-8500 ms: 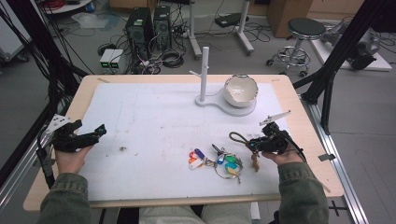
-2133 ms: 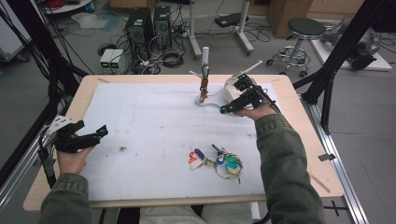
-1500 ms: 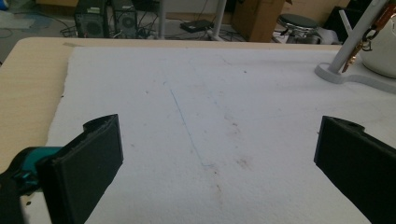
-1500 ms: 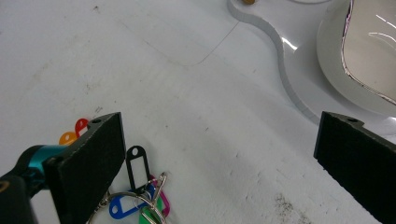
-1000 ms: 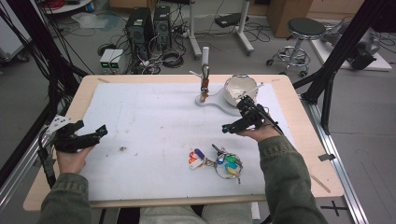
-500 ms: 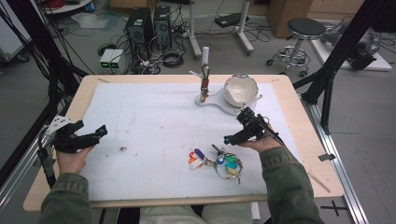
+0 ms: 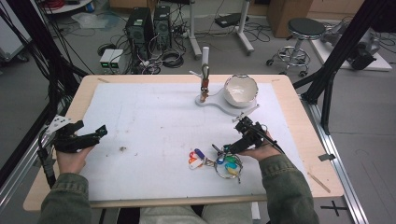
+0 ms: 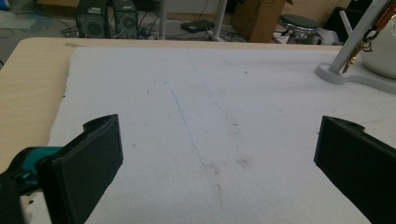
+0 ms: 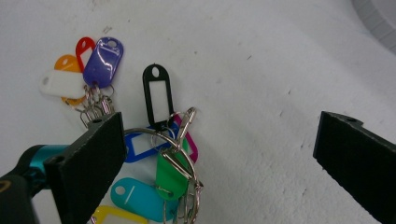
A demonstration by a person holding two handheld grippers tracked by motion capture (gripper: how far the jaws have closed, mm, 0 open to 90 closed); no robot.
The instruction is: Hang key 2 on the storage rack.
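Right gripper [image 7: 227,148] jaws apart over key tags [image 9: 159,154], reaching for next; must close on one. Left gripper [image 7: 88,136] apart, idle far left.

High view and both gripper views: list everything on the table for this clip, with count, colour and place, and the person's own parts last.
Mat: one, white, covers most of the table.
Table: one, light wood, rim shows around the mat.
Stand: one, white post on a flat base, far centre; a small brownish item hangs from it.
Bowl: one, white, on the stand's base, right of the post.
Key tags on rings: one bunch; orange, red, purple, white, black, blue, magenta, green, cyan, yellow; near centre-right.
Debris: small dark specks, left of centre.
Left tool: black, open, near left edge, over the mat.
Right tool: black, open, at the key tags.
Sleeves: two, olive green, near edge.
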